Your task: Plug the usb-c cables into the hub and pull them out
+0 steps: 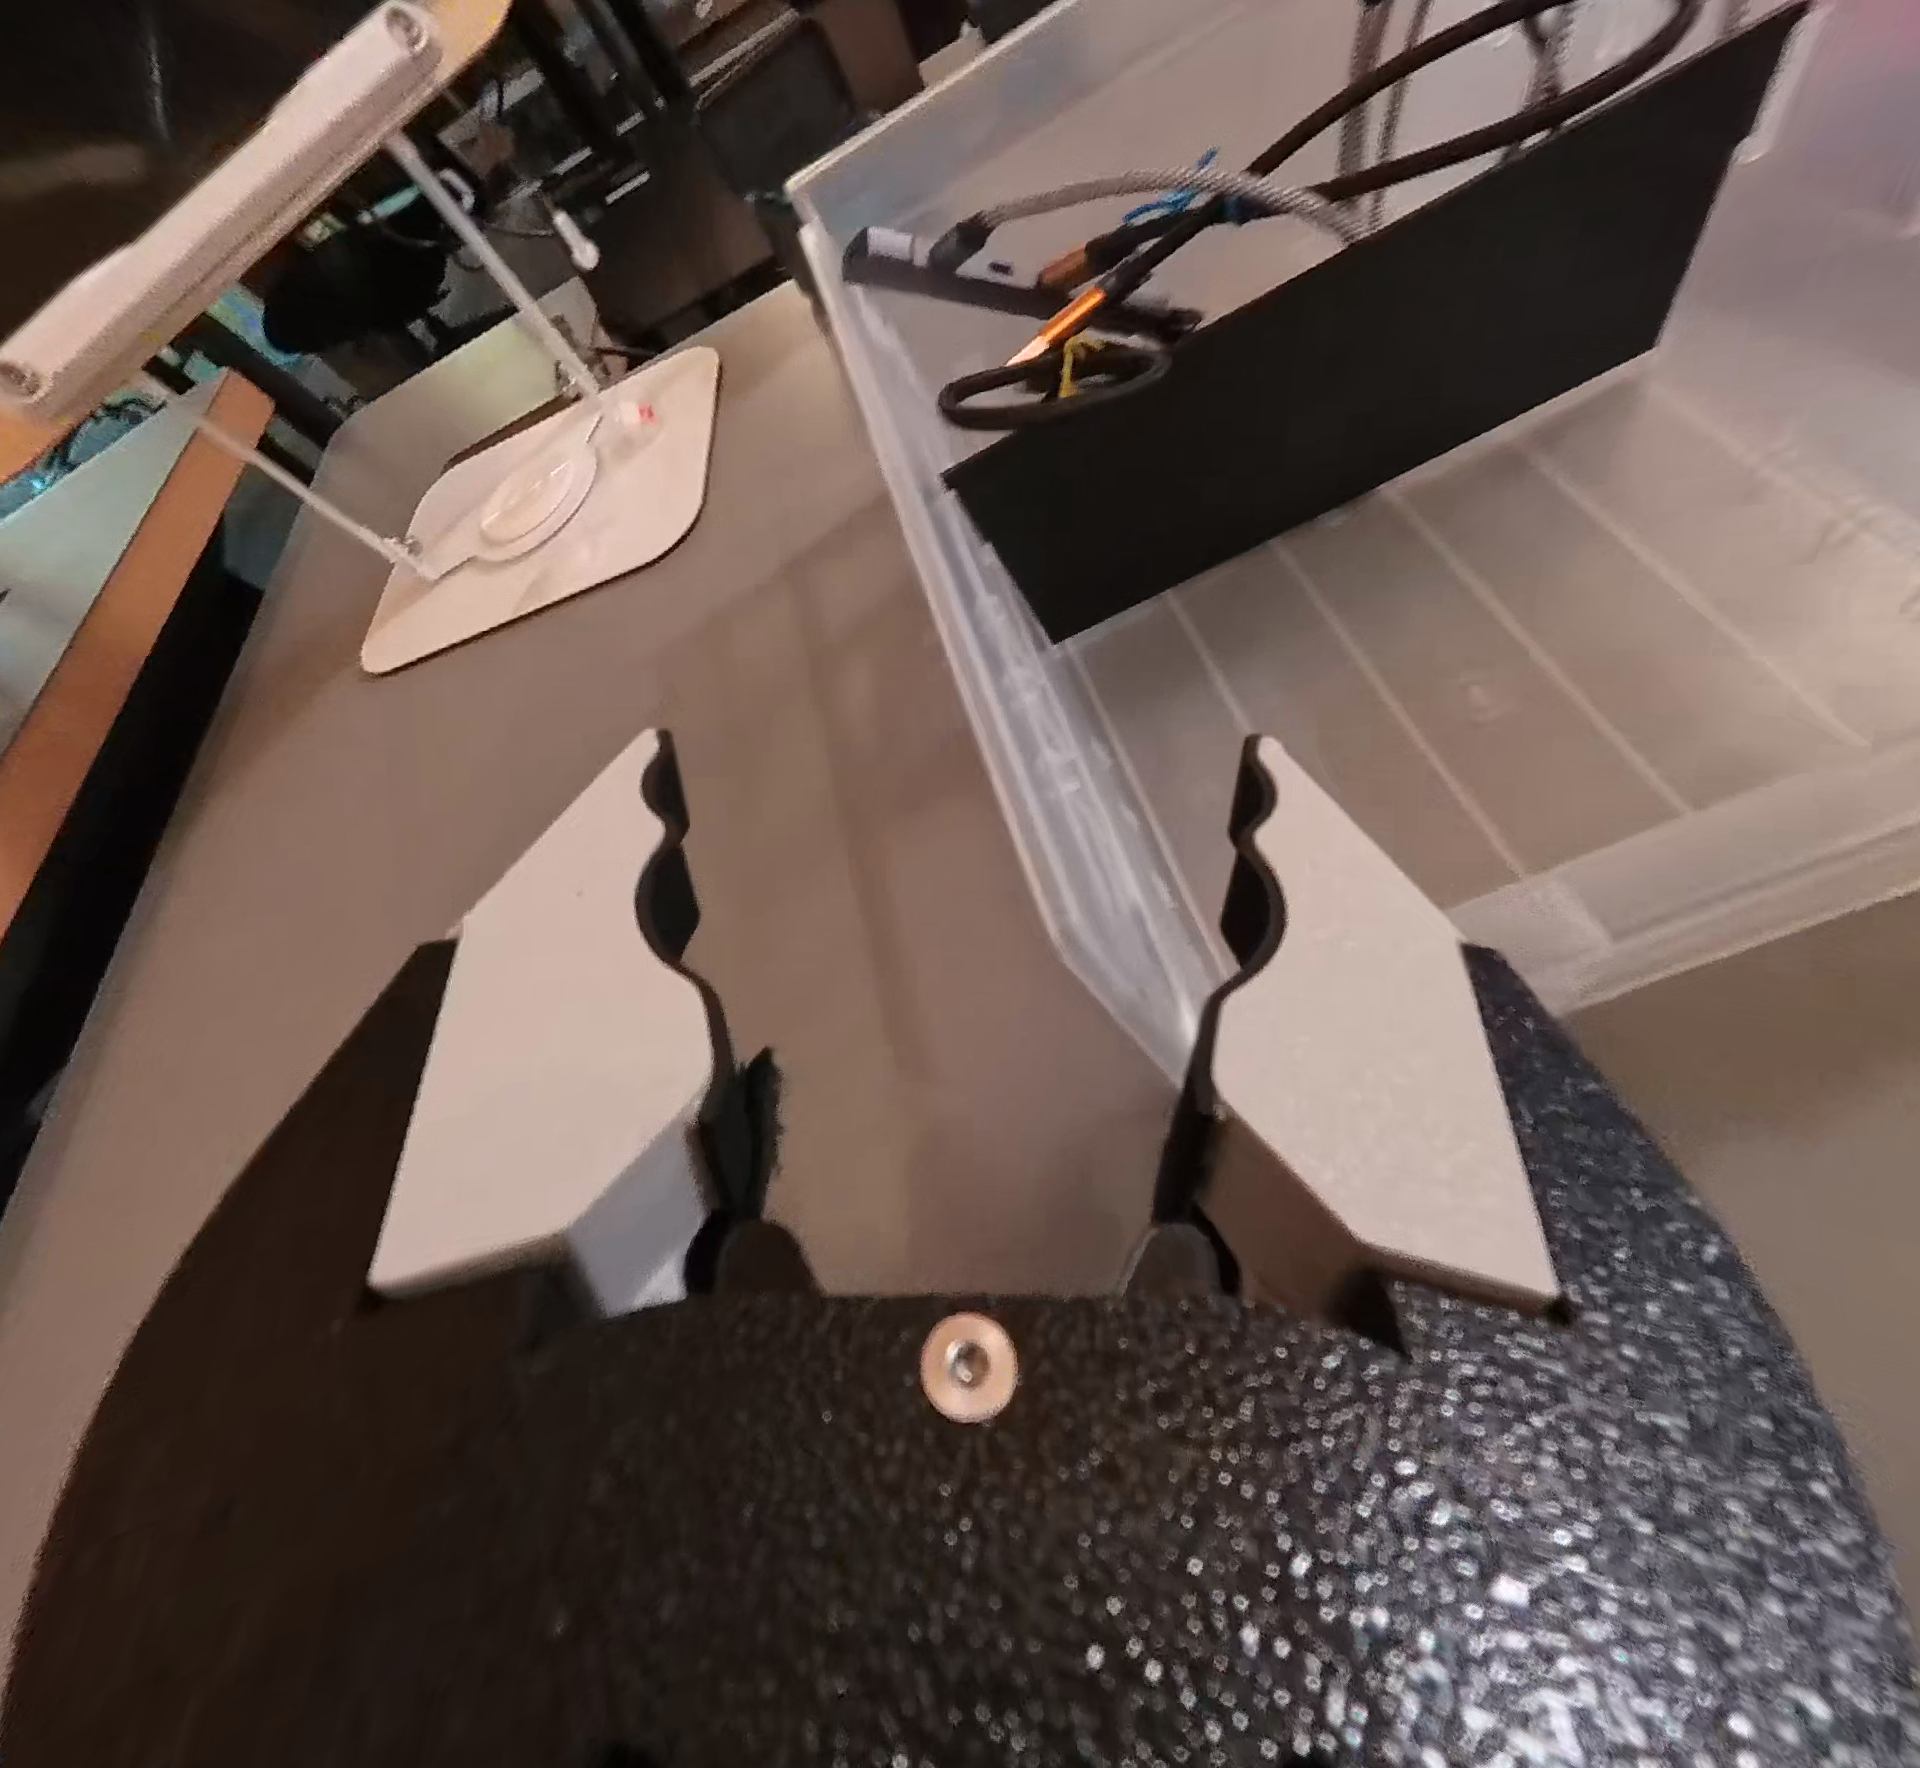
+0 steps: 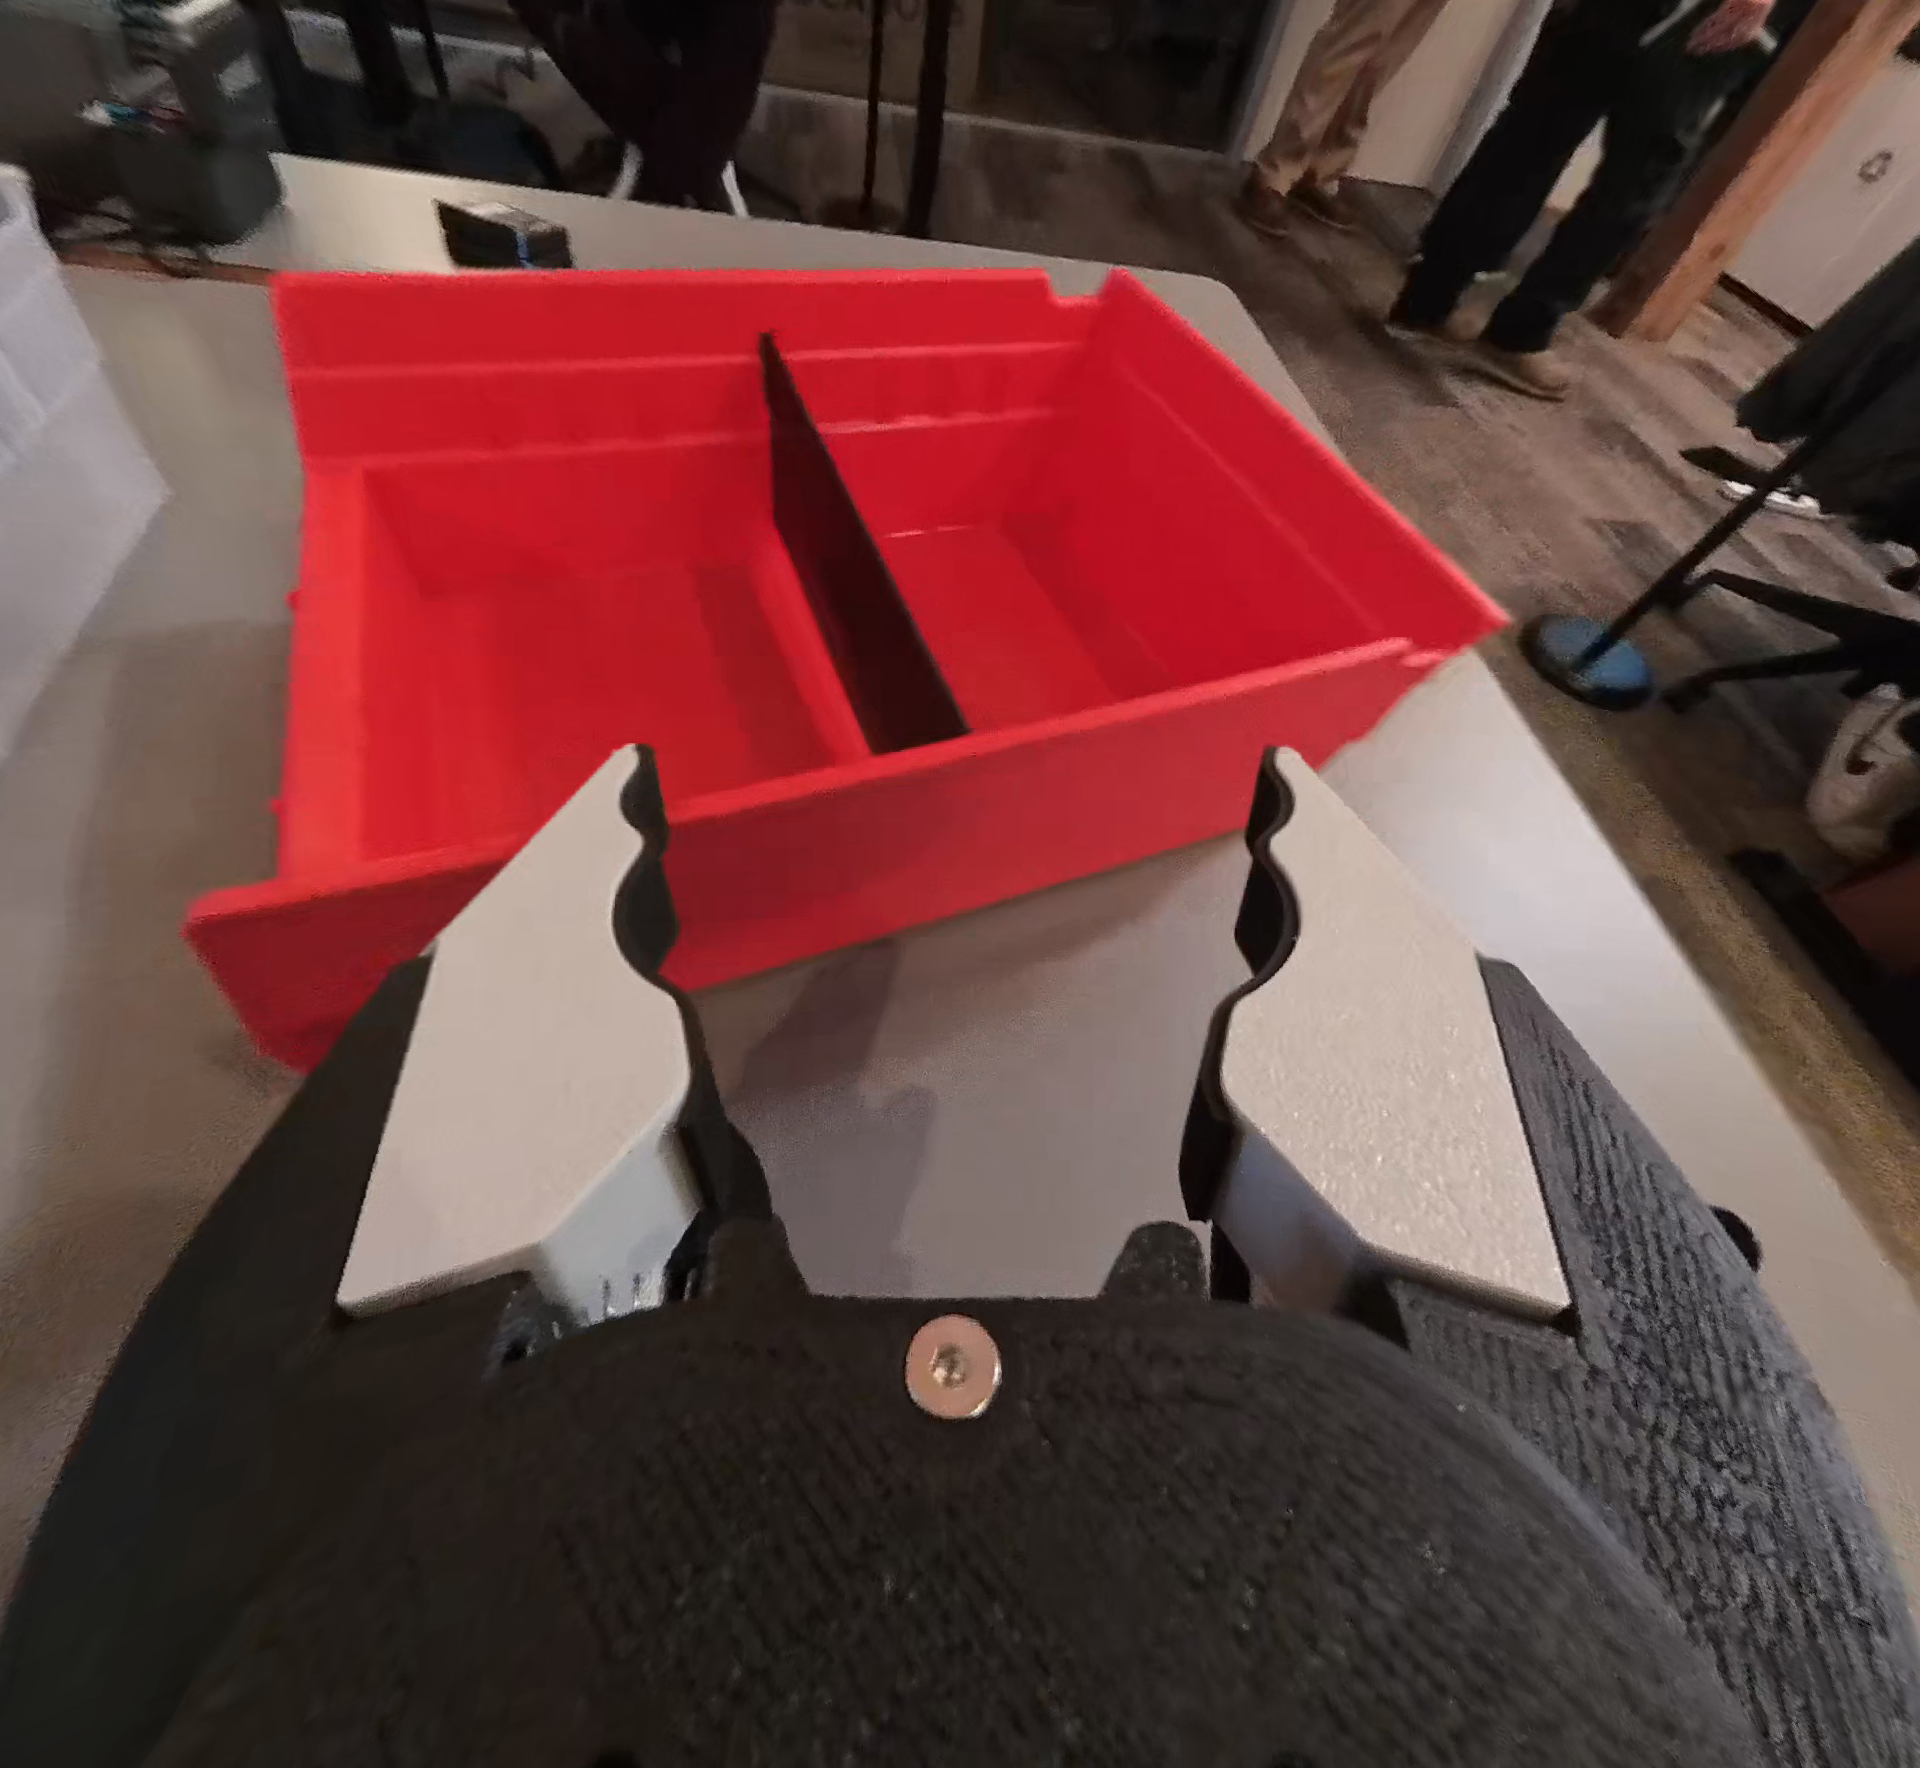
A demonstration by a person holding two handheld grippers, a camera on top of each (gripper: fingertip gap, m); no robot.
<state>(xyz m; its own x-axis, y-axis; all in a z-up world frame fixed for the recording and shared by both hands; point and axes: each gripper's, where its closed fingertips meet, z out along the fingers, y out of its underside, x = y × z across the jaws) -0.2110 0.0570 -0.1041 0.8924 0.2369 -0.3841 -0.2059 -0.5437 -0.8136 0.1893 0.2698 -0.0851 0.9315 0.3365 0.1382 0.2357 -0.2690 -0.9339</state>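
In the left wrist view a clear plastic bin (image 1: 1039, 721) holds a black divider (image 1: 1351, 388). Behind the divider lie the dark hub (image 1: 935, 269) and several cables (image 1: 1143, 206), some braided grey, some dark with copper-coloured plugs (image 1: 1060, 336). My left gripper (image 1: 956, 762) is open and empty over the grey table, near the bin's left wall, well short of the cables. In the right wrist view my right gripper (image 2: 956, 773) is open and empty, just in front of a red bin (image 2: 935, 845) with a black divider (image 2: 831, 534); both its compartments hold nothing.
A white desk lamp with a flat base (image 1: 551, 513) stands on the table left of the clear bin. A small black device (image 2: 504, 227) sits behind the red bin. Several people (image 2: 1507, 108) stand beyond the table's far edge, and a stand base (image 2: 1595, 658) is on the floor to the right.
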